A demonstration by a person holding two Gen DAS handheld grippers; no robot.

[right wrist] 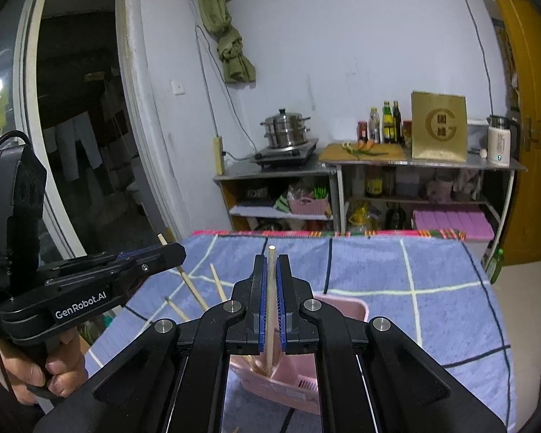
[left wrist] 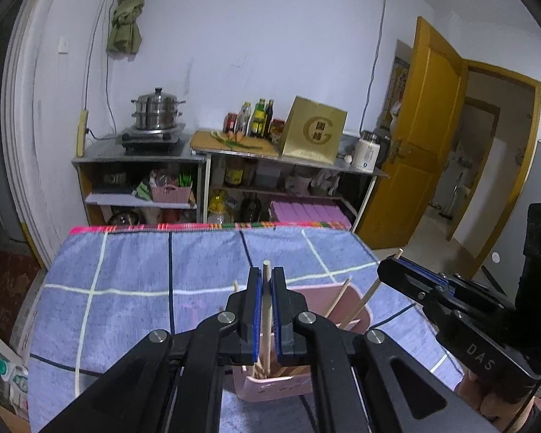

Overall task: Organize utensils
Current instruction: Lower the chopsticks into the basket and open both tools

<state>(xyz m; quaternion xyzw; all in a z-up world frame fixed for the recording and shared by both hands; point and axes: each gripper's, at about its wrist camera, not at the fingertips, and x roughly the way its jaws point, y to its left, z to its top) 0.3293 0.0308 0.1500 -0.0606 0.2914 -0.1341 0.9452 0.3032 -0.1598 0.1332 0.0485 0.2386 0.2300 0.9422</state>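
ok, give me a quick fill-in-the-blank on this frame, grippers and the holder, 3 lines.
1. The left gripper is shut on a wooden ____.
2. The right gripper holds its chopstick above a ____-coloured utensil holder.
3. The holder stands on a blue checked ____.

Missing words: chopstick; pink; cloth

Pale matt wooden chopsticks stand in a smooth pink plastic holder on soft blue checked cloth, beyond matt black fingers.
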